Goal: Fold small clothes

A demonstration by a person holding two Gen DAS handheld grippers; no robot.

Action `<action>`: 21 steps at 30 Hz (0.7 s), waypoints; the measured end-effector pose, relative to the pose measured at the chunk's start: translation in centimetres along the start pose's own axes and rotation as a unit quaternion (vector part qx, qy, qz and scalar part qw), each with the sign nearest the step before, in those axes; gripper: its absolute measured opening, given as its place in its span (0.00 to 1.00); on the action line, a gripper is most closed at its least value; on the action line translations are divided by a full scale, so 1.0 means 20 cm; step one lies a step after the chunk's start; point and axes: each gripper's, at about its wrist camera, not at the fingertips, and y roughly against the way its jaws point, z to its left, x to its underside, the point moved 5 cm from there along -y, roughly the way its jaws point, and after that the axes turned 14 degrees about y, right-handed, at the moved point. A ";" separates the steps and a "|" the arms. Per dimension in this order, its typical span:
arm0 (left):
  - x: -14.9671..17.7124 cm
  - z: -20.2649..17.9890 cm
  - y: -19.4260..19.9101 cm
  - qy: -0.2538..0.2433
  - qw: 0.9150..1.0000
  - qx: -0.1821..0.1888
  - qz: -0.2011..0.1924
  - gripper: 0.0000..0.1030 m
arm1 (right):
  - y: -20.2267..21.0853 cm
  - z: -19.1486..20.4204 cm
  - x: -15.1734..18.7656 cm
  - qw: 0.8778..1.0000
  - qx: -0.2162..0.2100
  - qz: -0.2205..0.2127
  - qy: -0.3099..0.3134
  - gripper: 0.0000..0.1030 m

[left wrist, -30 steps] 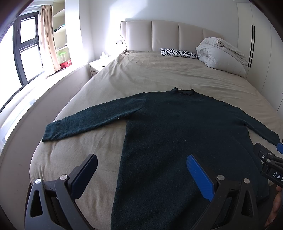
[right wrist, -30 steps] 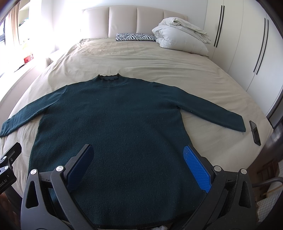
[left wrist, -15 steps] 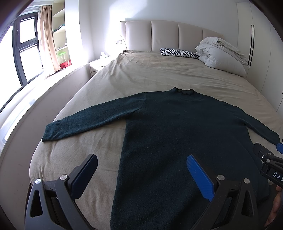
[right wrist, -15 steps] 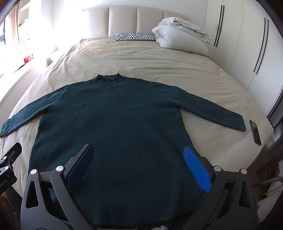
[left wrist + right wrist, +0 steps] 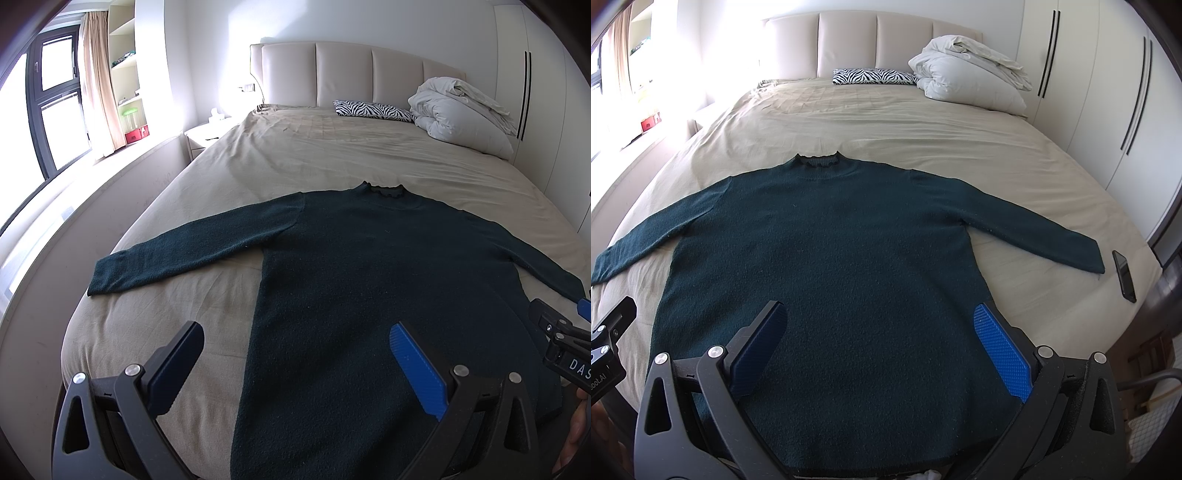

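Observation:
A dark teal long-sleeved sweater (image 5: 376,280) (image 5: 827,251) lies flat on the beige bed, face up, collar away from me and both sleeves spread out sideways. My left gripper (image 5: 295,354) hovers open over the sweater's lower left edge, with nothing between its fingers. Open too, my right gripper (image 5: 879,343) hangs above the hem near the sweater's lower right side, holding nothing. The right gripper's tip (image 5: 561,343) shows at the right edge of the left wrist view, and the left gripper's body (image 5: 609,339) at the left edge of the right wrist view.
A black phone (image 5: 1124,275) lies on the bed just past the right cuff. A zebra-print pillow (image 5: 373,109) and a bundled white duvet (image 5: 461,112) sit by the headboard. A window ledge runs along the left, wardrobes (image 5: 1108,92) along the right.

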 end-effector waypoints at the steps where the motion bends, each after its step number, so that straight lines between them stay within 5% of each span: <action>1: 0.00 0.00 0.00 0.000 1.000 0.000 0.000 1.00 | 0.00 0.00 0.00 1.000 0.000 0.000 0.000 1.00; 21: 0.03 0.01 -0.01 0.000 1.000 0.000 0.003 1.00 | -0.06 0.04 0.04 1.000 -0.003 0.005 0.001 1.00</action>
